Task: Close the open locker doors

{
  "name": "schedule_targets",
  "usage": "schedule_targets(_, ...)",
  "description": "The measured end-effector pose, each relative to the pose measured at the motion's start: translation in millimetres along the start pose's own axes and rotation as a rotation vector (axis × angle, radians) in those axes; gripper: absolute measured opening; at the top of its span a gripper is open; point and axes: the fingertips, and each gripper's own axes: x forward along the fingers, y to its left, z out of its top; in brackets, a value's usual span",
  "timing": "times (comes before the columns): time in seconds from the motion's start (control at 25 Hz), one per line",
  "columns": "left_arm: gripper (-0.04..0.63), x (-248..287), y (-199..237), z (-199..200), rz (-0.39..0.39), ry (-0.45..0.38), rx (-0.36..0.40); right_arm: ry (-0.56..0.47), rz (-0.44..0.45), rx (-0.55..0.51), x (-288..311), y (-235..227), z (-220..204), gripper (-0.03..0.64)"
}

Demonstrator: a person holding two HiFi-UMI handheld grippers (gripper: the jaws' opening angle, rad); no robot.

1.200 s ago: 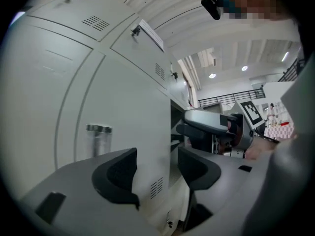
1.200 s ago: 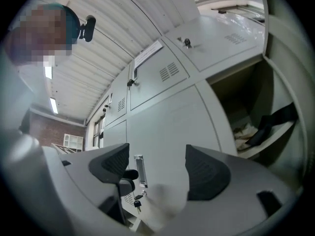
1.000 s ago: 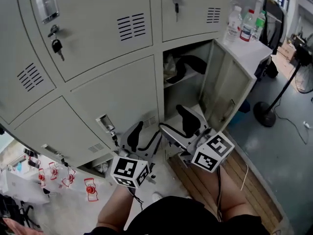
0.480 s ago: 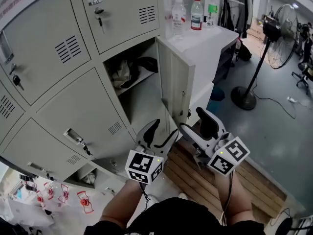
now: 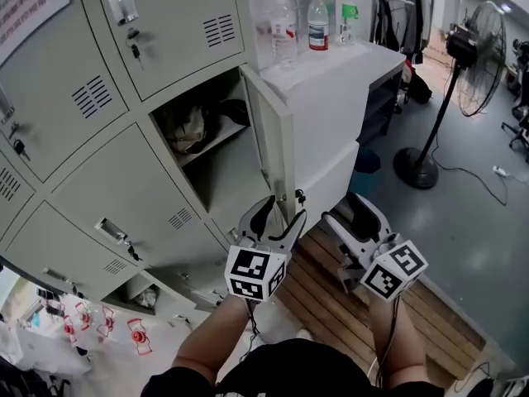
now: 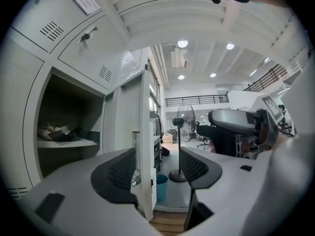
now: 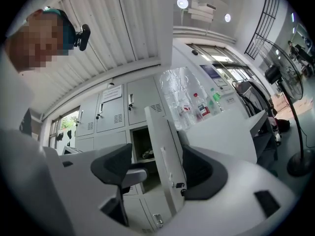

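The left gripper (image 5: 278, 215) and right gripper (image 5: 348, 213) are pale grey moulded shells with curved jaws lined in black. The left gripper view shows fine ribbing on the pads (image 6: 117, 173). Each gripper carries a white cube (image 5: 256, 273) printed with black square markers on its faces. A thin black cable (image 5: 250, 327) runs from under the left cube, and another runs from the right one. The person wears a black top (image 5: 289, 372), and the forearms are bare.

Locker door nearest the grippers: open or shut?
Open. The locker door stands swung out, edge-on in the head view, exposing the compartment's shelf.
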Motion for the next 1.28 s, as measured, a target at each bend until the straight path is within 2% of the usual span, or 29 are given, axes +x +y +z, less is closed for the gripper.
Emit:
schedule_targets(0.36, 0.285, 38.9, 9.6, -10.2, 0.121, 0.046, 0.023, 0.027, 0.033, 0.054, -1.3, -36.2, -11.4, 0.313)
schedule_targets(0.6, 0.239, 55.5, 24.3, -12.9, 0.164, 0.067, 0.030, 0.027, 0.038, 0.059, 7.5, -45.5, -10.5, 0.311)
schedule_targets(0.8, 0.195, 59.4, 33.8, -17.3, 0.171, 0.080, 0.025, 0.031, 0.032, 0.057, 17.4, -47.7, -13.8, 0.307)
schedule_targets(0.96, 0.167, 54.0, 37.5, -17.4, 0.136, 0.069, 0.008, 0.044, 0.043, 0.056, 31.5, -42.7, -20.1, 0.305)
schedule_targets(1.28, 0.132, 24.6, 59.0, -17.8, 0.121, 0.058, 0.003, 0.080, 0.120, 0.068, 72.8, -11.5, -40.2, 0.301)
